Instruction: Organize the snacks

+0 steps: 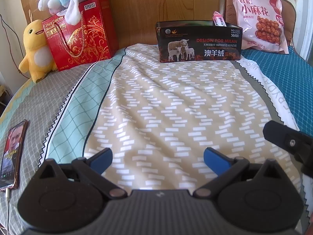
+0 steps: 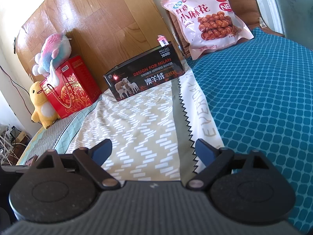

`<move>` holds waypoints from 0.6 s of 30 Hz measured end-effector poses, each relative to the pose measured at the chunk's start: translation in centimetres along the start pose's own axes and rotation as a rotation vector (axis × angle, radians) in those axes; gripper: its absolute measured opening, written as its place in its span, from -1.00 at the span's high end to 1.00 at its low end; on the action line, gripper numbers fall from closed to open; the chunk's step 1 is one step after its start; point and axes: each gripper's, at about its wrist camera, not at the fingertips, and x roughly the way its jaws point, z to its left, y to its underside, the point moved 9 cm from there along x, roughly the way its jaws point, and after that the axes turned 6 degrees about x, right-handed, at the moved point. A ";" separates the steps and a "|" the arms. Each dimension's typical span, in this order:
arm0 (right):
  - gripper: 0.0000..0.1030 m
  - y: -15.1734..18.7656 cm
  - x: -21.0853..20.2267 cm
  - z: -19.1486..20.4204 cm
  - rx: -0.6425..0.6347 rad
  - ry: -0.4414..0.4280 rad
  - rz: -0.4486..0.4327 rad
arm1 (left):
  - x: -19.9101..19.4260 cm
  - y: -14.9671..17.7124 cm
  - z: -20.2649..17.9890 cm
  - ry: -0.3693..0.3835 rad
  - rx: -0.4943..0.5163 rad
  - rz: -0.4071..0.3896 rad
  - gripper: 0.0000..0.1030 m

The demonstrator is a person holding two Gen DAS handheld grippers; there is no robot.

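We hold the left hand-held gripper (image 1: pixel 158 159) and the right hand-held gripper (image 2: pixel 153 150) spread and empty over the bed (image 1: pixel 156 101). At the far headboard stand a black box (image 1: pixel 198 42) with a small pink packet (image 1: pixel 219 19) poking out, its lower part hidden, and the pink snack bag (image 1: pixel 260 17) leaning far right. Far left sit a red biscuit box (image 1: pixel 78 33), two plush toys and, near left, a phone (image 1: pixel 11 152), cut off by the edge.

Bed (image 1: pixel 156 101) mid strip w/ beige quilt is open from near edge up to black box (image 1: pixel 199 43) at head edge. Head edge blocked: red gift box (image 1: pixel 78 37) + plush toys at left corner, pink snack bag (image 1: pixel 260 17) at right corner. Phone (image 1: pixel 11 152) sits on left edge. Gaps betw. boxes passable.
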 end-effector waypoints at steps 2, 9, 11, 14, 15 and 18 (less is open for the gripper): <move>-0.82 0.0 0.0 0.0 0.000 0.000 0.000 | 0.0 0.0 0.0 0.000 0.002 0.000 -1.00; -0.82 0.0 0.0 0.0 0.000 0.000 0.000 | 0.0 0.0 0.0 0.001 0.002 0.001 -1.00; -0.82 0.0 0.0 0.0 0.000 0.000 0.000 | 0.0 0.0 0.0 0.001 0.003 0.001 -1.00; -0.82 0.0 0.0 0.0 0.000 -0.001 -0.001 | 0.0 0.0 0.0 0.000 0.003 0.001 -1.00; -0.82 0.0 0.0 0.0 0.000 0.000 0.000 | 0.0 0.0 0.0 0.000 0.004 0.000 -1.00; -0.82 0.0 0.0 0.0 -0.001 -0.001 0.000 | 0.0 0.1 -0.2 -0.002 0.006 -0.001 -1.00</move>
